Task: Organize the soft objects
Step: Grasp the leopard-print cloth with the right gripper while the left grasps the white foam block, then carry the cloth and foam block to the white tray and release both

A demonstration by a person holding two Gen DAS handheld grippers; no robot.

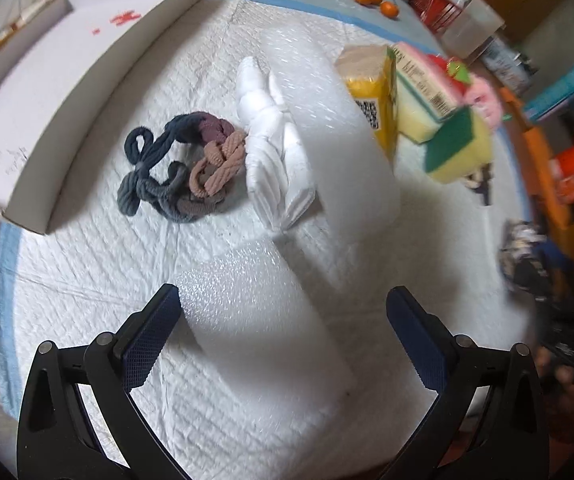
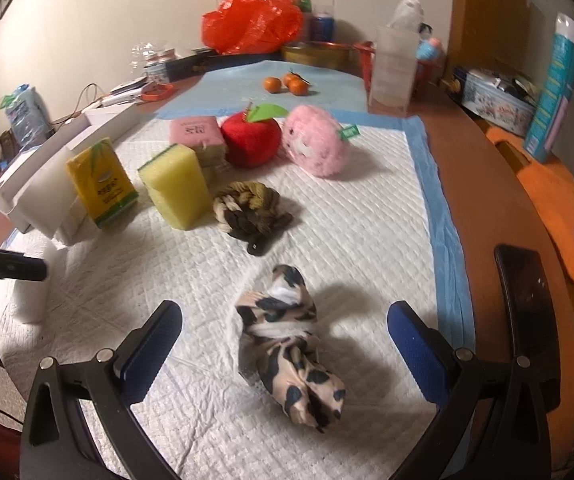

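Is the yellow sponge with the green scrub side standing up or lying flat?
Standing on end: the yellow sponge rises tall from the pad, green layer along its upper back edge.

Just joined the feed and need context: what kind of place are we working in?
Probably a home, at a cluttered table: a white padded mat holds sponges and plush toys, with tangerines and a red plastic bag behind.

Bare pad (image 2: 367, 216) right of sponge (image 2: 175, 190) and socks (image 2: 249, 212).

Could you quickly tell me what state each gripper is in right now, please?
Left gripper: open, holding nothing, jaws either side of a white foam roll.
Right gripper: open, holding nothing, jaws either side of a leopard-print cloth bundle.
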